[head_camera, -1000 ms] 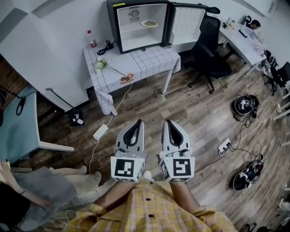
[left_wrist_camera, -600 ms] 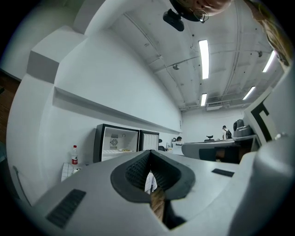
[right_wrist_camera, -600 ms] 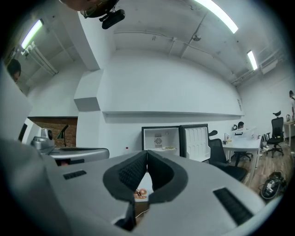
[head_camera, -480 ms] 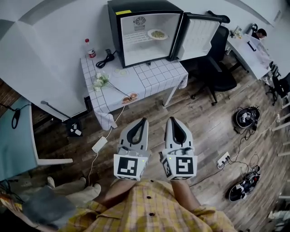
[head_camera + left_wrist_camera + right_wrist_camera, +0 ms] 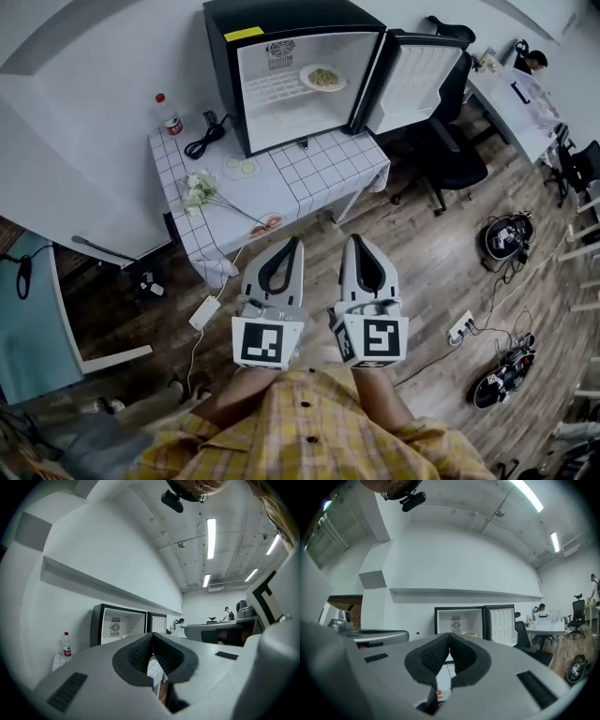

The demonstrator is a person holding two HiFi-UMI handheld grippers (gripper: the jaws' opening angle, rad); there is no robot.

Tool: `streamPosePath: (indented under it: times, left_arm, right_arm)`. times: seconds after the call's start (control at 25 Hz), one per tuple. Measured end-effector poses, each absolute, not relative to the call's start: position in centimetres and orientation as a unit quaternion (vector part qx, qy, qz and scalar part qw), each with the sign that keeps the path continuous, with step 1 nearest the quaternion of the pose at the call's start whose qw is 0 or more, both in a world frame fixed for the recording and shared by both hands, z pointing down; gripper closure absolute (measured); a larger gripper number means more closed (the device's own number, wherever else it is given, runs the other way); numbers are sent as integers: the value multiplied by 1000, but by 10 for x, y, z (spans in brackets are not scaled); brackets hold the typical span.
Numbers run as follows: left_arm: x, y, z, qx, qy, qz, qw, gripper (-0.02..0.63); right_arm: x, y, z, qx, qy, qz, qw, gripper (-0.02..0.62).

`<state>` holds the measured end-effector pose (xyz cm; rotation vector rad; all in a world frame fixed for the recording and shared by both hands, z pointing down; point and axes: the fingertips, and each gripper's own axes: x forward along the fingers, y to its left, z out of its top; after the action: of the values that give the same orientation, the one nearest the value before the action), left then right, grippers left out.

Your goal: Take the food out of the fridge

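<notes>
A black mini fridge (image 5: pixel 281 56) stands open on a table with a white checked cloth (image 5: pixel 323 169); its door (image 5: pixel 412 75) is swung to the right. A plate of food (image 5: pixel 322 78) rests on the fridge's wire shelf, and the plate (image 5: pixel 470 633) also shows in the right gripper view. My left gripper (image 5: pixel 296 242) and right gripper (image 5: pixel 354 240) are held side by side over the wooden floor, well short of the table, pointing at the fridge (image 5: pixel 123 627). Both are shut with nothing between the jaws; the left gripper (image 5: pixel 152 635) and right gripper (image 5: pixel 450 634) show their pads pressed together.
On the table are a red-capped bottle (image 5: pixel 170 112), a black cable (image 5: pixel 199 141), white flowers (image 5: pixel 200 189) and a small dish (image 5: pixel 267 223). A black office chair (image 5: pixel 450 141) stands right of the table. A power strip (image 5: pixel 464 323) and cabled devices (image 5: pixel 506 234) lie on the floor.
The fridge and table have drawn nearer and larger in the head view as both grippers advanced together. The jaws stayed shut and empty.
</notes>
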<state>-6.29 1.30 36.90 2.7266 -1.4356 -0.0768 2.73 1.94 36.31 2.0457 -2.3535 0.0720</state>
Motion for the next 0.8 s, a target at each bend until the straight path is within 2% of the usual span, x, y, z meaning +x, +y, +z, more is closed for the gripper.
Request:
streamPosePath:
  times: [0.8]
  left_arm:
    - [-32, -79, 367, 890, -456, -28, 14, 598]
  right_arm:
    - [55, -80, 364, 663, -748, 20, -6, 588]
